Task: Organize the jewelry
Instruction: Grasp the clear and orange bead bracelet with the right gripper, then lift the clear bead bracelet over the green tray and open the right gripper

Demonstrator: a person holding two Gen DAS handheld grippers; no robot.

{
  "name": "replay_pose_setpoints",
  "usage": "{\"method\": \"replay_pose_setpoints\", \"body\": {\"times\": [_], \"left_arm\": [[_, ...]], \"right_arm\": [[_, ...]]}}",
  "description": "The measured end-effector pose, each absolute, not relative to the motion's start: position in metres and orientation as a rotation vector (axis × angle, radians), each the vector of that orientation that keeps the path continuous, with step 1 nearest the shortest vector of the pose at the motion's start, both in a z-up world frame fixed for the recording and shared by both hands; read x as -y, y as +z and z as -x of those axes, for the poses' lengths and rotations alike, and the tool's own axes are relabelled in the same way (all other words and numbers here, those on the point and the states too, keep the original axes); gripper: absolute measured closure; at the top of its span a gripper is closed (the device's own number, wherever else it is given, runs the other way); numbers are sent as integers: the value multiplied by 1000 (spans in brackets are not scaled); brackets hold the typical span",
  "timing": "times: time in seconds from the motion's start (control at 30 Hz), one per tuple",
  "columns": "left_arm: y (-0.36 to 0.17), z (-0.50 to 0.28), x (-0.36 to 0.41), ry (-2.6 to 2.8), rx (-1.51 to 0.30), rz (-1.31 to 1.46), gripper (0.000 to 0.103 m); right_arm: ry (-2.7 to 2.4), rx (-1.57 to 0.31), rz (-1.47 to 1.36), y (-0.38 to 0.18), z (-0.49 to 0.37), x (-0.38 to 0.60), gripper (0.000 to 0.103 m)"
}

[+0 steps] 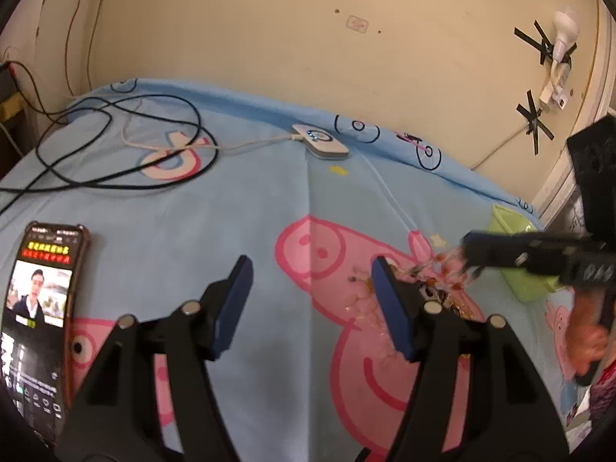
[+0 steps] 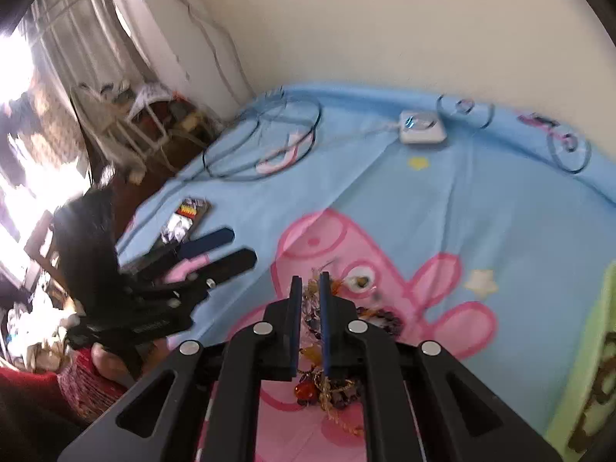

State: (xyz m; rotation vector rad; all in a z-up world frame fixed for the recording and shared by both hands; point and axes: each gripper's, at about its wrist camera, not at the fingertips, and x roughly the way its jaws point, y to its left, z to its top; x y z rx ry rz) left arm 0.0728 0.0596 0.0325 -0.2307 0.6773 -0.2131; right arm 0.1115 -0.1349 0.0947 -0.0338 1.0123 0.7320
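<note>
I see a bed with a blue cartoon-pig sheet (image 1: 238, 208) against a cream wall (image 1: 269, 30). My left tongs (image 1: 312, 296) hang released above it. My right tongs (image 2: 308, 296) are clenched over the jewelry heap (image 2: 327, 385) on the pig print, a beaded strand (image 1: 442, 265) dangling from them, beside a green box (image 1: 508, 223)

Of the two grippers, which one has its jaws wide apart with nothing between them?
The left gripper: its blue fingers stand far apart over bare sheet. The right gripper has its jaws nearly together, over the jewelry pile.
</note>
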Motion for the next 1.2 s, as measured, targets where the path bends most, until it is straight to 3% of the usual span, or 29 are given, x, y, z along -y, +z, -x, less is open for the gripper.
{"method": "replay_pose_setpoints", "body": {"times": [0.27,0.4,0.57,0.63,0.7,0.73,1.2], "left_arm": [[43,-61,-45,-321,-628,190,41],[67,-41,-20,-440,-550,158,15],[97,-34,25,-510,-466,26,14],[100,-40,39,-528,-460,-13,26],[102,-53,55,-585,-500,-44,95],[106,-62,60,-601,-529,-39,98],[253,-97,154,-761,-410,-63,98]], "right_arm": [[754,-905,-72,151,-95,151,103],[757,-848,-65,176,-84,153,103],[771,-801,-81,200,-71,159,103],[779,-778,-97,213,-63,164,103],[770,-752,-85,224,-58,169,103],[758,-739,-76,230,-57,173,103],[576,-508,-153,328,-57,287,103]]}}
